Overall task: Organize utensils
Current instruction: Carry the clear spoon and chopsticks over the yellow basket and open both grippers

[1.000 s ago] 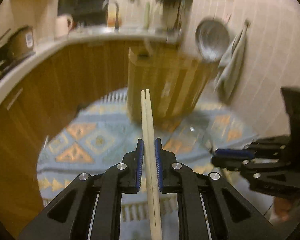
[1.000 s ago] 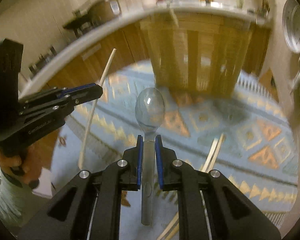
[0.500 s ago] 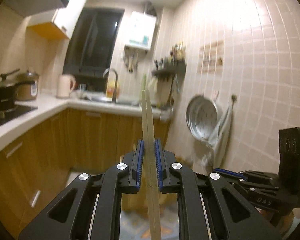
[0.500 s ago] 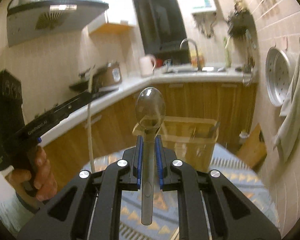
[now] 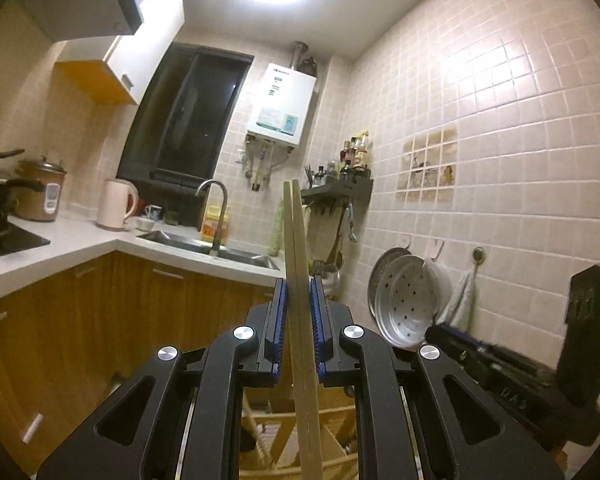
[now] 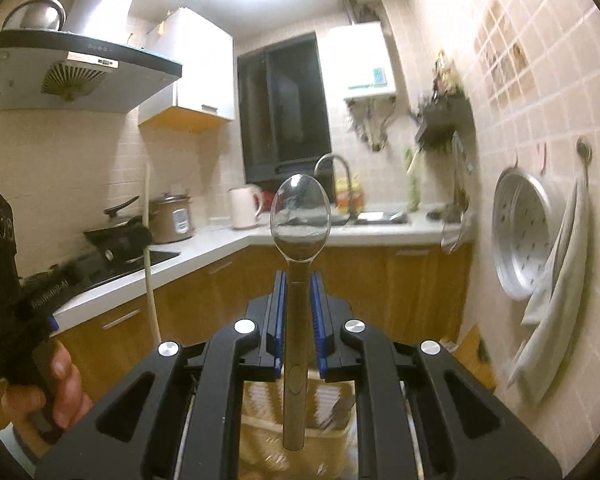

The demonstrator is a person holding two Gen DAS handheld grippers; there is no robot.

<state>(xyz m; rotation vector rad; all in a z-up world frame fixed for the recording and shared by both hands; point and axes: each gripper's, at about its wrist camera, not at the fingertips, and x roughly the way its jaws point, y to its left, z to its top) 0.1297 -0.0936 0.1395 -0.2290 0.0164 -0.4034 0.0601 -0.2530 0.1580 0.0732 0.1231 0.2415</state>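
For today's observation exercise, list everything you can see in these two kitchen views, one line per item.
chopsticks: two, pale wood, clamped upright in the left tongs
spoon: one, silver, bowl up, clamped in the right tongs
kettle: one, pale pink, counter corner
rice cooker: one, brown, counter by the hob
tap: one, steel, over the sink
water heater: one, white, wall beside the window
steamer trays: two, metal, hanging on the tiled wall
towel: one, grey-white, on a hook
left tongs: black, blue pads
right tongs: black, blue pads
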